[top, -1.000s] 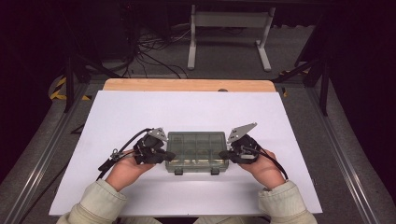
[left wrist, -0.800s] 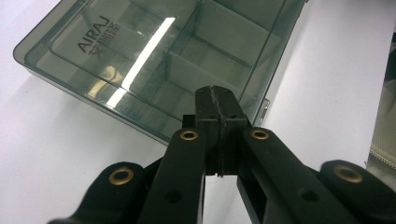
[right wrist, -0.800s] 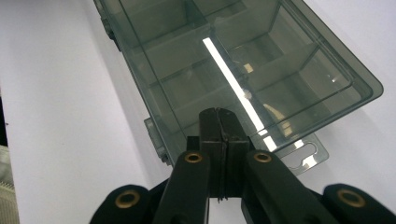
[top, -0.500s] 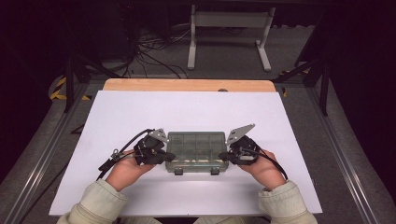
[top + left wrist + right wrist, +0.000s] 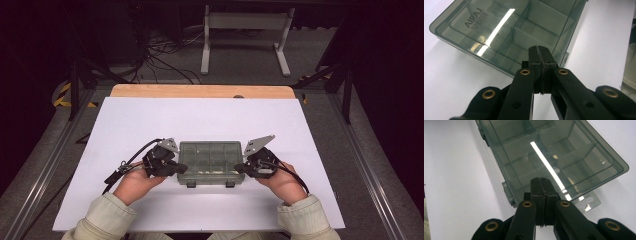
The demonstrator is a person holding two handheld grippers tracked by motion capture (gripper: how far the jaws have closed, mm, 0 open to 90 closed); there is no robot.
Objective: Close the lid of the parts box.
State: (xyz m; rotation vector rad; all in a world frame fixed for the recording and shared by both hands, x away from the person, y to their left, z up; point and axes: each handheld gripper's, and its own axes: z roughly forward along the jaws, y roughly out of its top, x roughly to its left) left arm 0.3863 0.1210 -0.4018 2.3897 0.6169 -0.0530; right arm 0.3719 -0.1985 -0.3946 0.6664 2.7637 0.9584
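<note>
A smoky clear plastic compartment box (image 5: 210, 159) with its lid down lies on the white sheet, two latches on its near side. My left gripper (image 5: 176, 168) is shut at the box's left end, and my right gripper (image 5: 243, 168) is shut at its right end. In the left gripper view the closed pads (image 5: 540, 53) meet with nothing between them, right at a corner of the box (image 5: 499, 30). The right gripper view has its closed pads (image 5: 541, 185) over the edge of the box (image 5: 554, 152), near a latch (image 5: 507, 192) and the hang tab (image 5: 586, 203). Whether either tip touches the box I cannot tell.
The white sheet (image 5: 200, 120) covers the table, with a wooden strip (image 5: 200, 91) bare at the far edge. Beyond it stand a white metal frame (image 5: 245, 22) and loose cables (image 5: 160, 55) on the floor. Metal rails run along both sides.
</note>
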